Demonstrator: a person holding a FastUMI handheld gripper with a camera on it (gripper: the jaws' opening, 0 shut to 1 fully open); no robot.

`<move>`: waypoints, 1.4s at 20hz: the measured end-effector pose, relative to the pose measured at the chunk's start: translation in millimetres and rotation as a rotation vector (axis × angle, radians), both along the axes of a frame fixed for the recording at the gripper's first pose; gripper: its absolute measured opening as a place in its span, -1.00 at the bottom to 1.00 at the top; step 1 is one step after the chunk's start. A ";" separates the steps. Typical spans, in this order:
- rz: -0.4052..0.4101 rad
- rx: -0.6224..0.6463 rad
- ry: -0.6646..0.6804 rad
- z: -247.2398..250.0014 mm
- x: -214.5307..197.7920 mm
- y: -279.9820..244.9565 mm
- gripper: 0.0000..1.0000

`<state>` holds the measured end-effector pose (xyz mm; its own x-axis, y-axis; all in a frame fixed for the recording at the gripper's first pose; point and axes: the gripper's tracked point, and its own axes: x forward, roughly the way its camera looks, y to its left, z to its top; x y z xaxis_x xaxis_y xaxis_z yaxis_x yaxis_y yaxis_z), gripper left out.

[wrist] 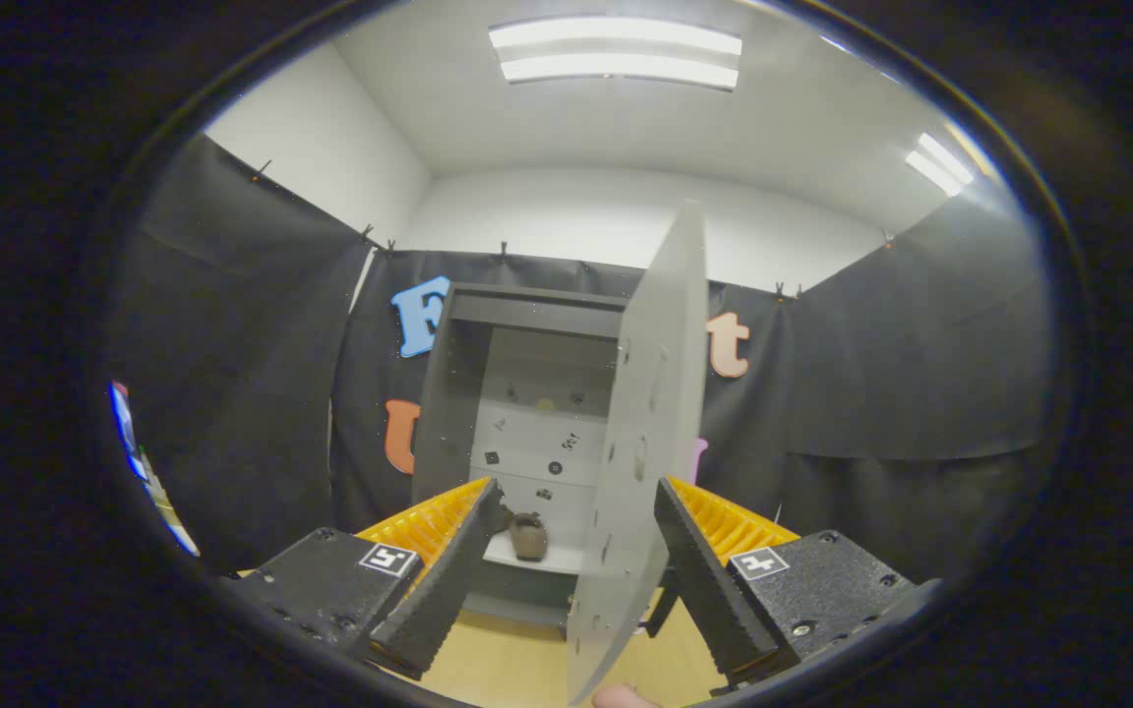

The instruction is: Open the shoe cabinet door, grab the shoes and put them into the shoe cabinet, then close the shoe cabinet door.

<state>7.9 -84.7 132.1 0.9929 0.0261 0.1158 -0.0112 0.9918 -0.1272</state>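
Standing ajar between the spread fingers, the shoe cabinet door (650,442) partly screens the shoe cabinet (517,393); gripper (576,501) holds nothing. One shoe (528,536) sits on its lower shelf.

Shoe cabinet (527,324): tall, dark grey frame, pale back panel with small dark marks, standing against the booth wall beyond the fingers. Its door (650,442), a pale grey panel, is swung wide open, seen nearly edge-on, running between the fingers. One brown shoe (528,536) sits upright on the light lower shelf inside, toe facing out.
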 end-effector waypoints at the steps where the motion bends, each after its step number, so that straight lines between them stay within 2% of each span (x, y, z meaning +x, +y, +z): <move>1: -0.017 0.012 -0.001 0.1 -8.0 -21.1 1.00; 6: -0.104 0.081 0.020 -10.6 -24.9 -122.8 1.00; 9: -0.130 0.112 0.121 -41.7 -4.0 -172.5 1.00; 12: -0.199 0.129 0.187 -69.7 34.7 -228.5 1.00; 14: -0.211 0.122 0.216 -88.1 63.4 -249.9 1.00; 20: -0.165 0.160 0.223 -106.7 122.2 -259.3 1.00; 28: -0.042 0.218 0.228 -113.1 149.6 -195.1 1.00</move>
<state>157.5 -279.9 19.0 0.9936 -0.0162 -0.1118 0.0263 0.9957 0.0892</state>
